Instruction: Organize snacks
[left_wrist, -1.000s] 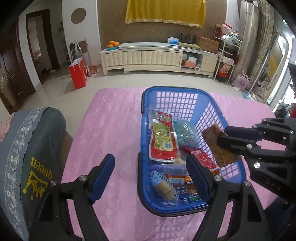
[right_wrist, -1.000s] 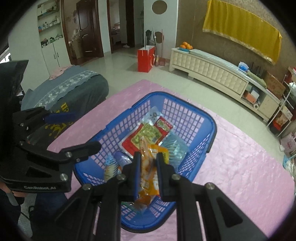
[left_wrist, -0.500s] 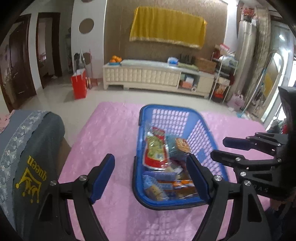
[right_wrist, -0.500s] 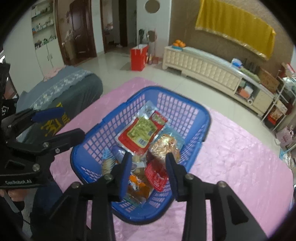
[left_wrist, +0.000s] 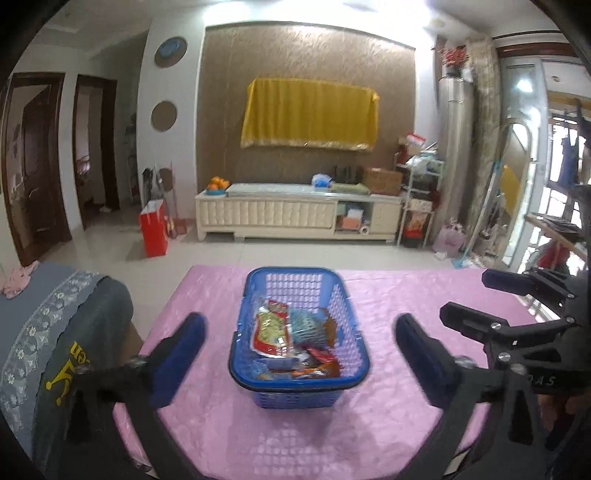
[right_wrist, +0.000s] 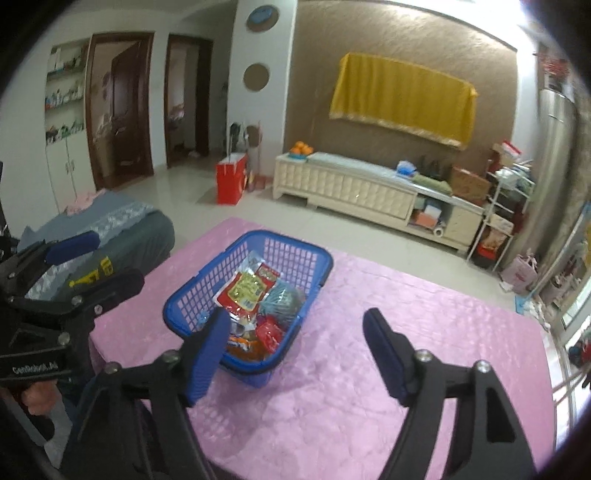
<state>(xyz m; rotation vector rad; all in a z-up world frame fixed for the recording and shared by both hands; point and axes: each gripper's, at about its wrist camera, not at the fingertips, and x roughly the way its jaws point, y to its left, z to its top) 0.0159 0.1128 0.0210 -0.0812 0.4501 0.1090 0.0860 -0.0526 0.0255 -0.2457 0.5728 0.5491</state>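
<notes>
The left gripper (left_wrist: 299, 339) has its jaws spread wide and opening, nothing between them. The right gripper (right_wrist: 295, 347) is likewise opening, jaws wide and empty. Both hang above the near side of the pink-covered bench (left_wrist: 406, 302). The blue basket (left_wrist: 347, 365) stands mid-bench, its long axis running near to far, with the snack packets (left_wrist: 271, 328) piled inside, touching neither gripper.

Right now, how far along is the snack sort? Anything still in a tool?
Done: the snack packets lie piled inside the blue basket, and no loose packets show on the pink tablecloth. In hand: nothing. The left tool and right tool are both opening, with no packet between their fingers. Left: nothing visible, so this looks finished, though the table's near edge is out of view.
</notes>
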